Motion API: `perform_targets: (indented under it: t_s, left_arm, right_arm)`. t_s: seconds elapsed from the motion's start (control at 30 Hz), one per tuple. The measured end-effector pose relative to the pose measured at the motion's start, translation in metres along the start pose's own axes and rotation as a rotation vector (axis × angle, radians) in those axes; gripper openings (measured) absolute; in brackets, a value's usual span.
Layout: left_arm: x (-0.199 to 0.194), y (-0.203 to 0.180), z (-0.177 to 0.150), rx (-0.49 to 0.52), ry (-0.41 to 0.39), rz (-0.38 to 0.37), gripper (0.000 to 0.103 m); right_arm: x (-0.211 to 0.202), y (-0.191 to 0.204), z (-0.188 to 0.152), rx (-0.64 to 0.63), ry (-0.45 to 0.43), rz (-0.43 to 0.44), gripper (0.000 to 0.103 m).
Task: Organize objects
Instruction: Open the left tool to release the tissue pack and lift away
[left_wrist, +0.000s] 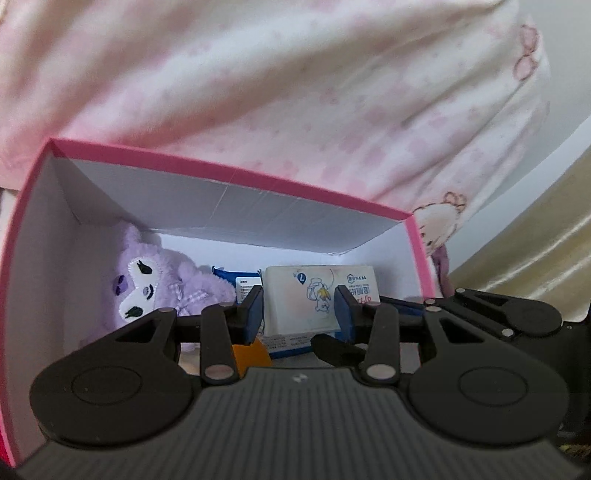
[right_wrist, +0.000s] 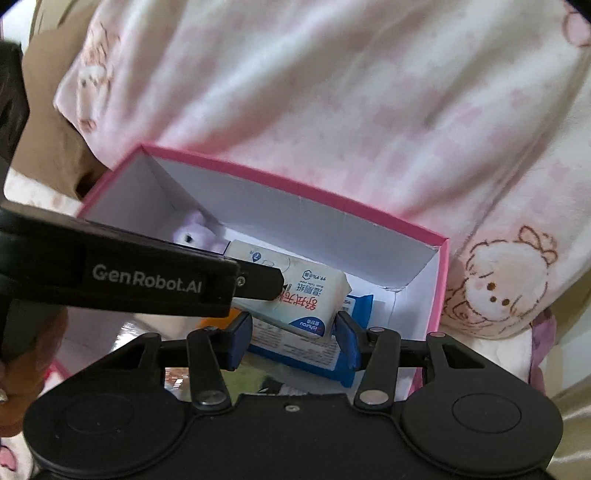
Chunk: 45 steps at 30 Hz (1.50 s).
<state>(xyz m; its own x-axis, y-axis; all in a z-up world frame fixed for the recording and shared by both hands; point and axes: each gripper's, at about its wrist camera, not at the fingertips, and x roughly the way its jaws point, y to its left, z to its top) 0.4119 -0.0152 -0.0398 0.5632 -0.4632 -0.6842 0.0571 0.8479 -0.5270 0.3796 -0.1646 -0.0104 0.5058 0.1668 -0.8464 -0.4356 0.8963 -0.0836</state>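
Black-framed left gripper (left_wrist: 299, 310) and right gripper (right_wrist: 293, 334), blue pads spread apart, both hover over the pink-rimmed white cardboard box (left_wrist: 236, 173). Inside: white wet-wipes pack (left_wrist: 321, 295) atop a blue wipes packet (right_wrist: 351, 332), lilac plush bear (left_wrist: 147, 280) at the far corner. Pink patterned bedding (left_wrist: 295, 92) beyond.

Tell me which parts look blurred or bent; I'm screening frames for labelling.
Left wrist view: pink bedding smeared, pink box rim bowed by fisheye, plush toy sharp. Right wrist view: wipes pack print legible, bedding soft, left tool crossing in crisp.
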Motion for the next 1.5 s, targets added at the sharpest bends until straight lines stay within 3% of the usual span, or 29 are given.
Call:
perform_targets:
  t_s: [0.3,0.53,0.77,1.03,1.17,1.37,1.5]
  left_arm:
    - [0.030,0.002,-0.002,0.000,0.047,0.091,0.045]
    - [0.021,-0.007,-0.003,0.004,0.092,0.214,0.055]
    - [-0.029,-0.023,-0.014,0.094,0.041,0.255,0.072]
    - [-0.102,-0.044,-0.030,0.179,0.056,0.292,0.075]
    - [-0.137,-0.056,-0.041,0.205,0.028,0.317,0.083]
    - [-0.186,-0.077,-0.066,0.239,0.006,0.423,0.097]
    - [-0.210,-0.083,-0.085,0.248,0.001,0.400,0.098]
  right_arm:
    - [0.030,-0.004,-0.006,0.015,0.017,-0.005,0.054]
    - [0.015,-0.009,-0.015,0.076,-0.049,0.033,0.054]
    - [-0.031,-0.019,-0.039,0.168,-0.123,0.083,0.054]
    - [-0.096,-0.017,-0.050,0.195,-0.179,0.098,0.056]
    - [-0.128,-0.005,-0.058,0.165,-0.208,0.085,0.060]
    - [-0.152,0.005,-0.071,0.210,-0.245,0.097,0.065]
    - [-0.174,0.013,-0.082,0.229,-0.280,0.096,0.068]
